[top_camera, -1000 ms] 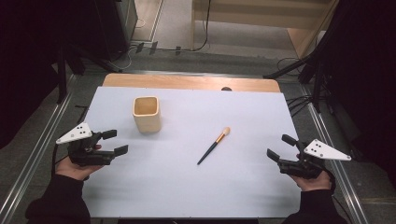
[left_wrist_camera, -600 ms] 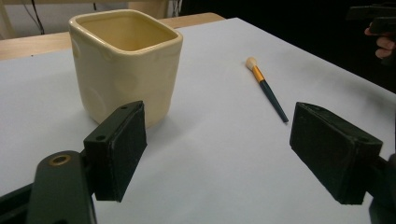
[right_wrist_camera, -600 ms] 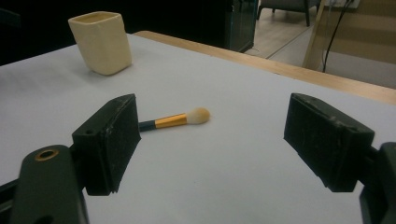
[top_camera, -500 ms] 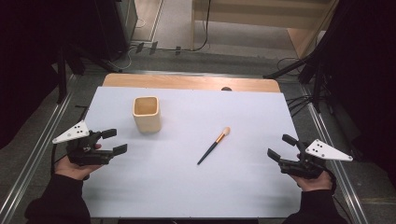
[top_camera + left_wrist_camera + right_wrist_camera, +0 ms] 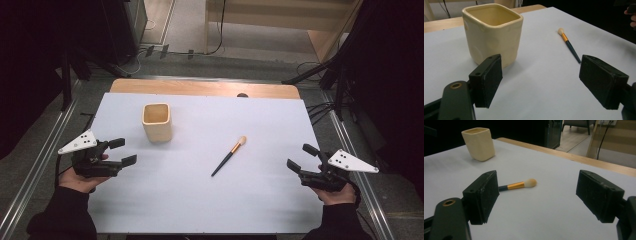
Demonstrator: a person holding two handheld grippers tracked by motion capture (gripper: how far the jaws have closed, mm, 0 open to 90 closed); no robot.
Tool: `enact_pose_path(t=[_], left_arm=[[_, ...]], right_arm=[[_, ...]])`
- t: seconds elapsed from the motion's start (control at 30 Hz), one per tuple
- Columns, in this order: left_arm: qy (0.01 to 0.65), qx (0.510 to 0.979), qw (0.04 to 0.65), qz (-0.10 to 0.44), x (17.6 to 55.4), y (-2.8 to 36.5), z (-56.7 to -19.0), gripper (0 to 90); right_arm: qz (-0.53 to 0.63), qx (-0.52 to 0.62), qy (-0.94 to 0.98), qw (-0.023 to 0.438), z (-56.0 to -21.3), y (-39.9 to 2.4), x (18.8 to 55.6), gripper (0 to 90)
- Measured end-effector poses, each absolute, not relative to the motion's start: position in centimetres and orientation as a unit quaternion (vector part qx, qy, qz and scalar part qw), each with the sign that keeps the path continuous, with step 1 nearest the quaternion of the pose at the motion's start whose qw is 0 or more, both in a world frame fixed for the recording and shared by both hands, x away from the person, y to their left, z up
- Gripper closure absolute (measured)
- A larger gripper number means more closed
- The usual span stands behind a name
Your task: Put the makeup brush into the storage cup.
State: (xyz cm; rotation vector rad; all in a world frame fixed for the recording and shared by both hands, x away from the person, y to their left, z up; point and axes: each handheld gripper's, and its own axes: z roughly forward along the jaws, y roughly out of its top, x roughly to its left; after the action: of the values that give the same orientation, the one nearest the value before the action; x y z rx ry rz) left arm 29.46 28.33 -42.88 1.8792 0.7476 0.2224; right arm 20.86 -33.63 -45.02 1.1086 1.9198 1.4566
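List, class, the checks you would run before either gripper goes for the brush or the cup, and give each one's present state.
1. Left gripper jaws open, nothing between them: ok.
2. Right gripper jaws open, nothing between them: ok.
3. Brush lies flat on the sheet, apart from the cup: ok.
4. Cup upright, mouth up: ok.
5. Cup empty inside: cannot tell, its bottom is hidden.
6. Sheet bare between right gripper and brush: ok.

My tabletop (image 5: 200,200) is evenly, softly lit from above while its surroundings fall dark. Shadows are faint. My claws' near pads look slightly soft.
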Motion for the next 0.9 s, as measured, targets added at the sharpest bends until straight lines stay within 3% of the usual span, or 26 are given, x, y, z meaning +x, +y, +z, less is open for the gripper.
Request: enact_pose_path(t=[0.9], left_arm=[[0.299, 0.779, 0.540, 0.111, 29.29, 28.99, -43.31, 19.4]], right_arm=[[0.534, 0.394, 0.708, 0.242, -44.85, -33.30, 20.85, 20.9]])
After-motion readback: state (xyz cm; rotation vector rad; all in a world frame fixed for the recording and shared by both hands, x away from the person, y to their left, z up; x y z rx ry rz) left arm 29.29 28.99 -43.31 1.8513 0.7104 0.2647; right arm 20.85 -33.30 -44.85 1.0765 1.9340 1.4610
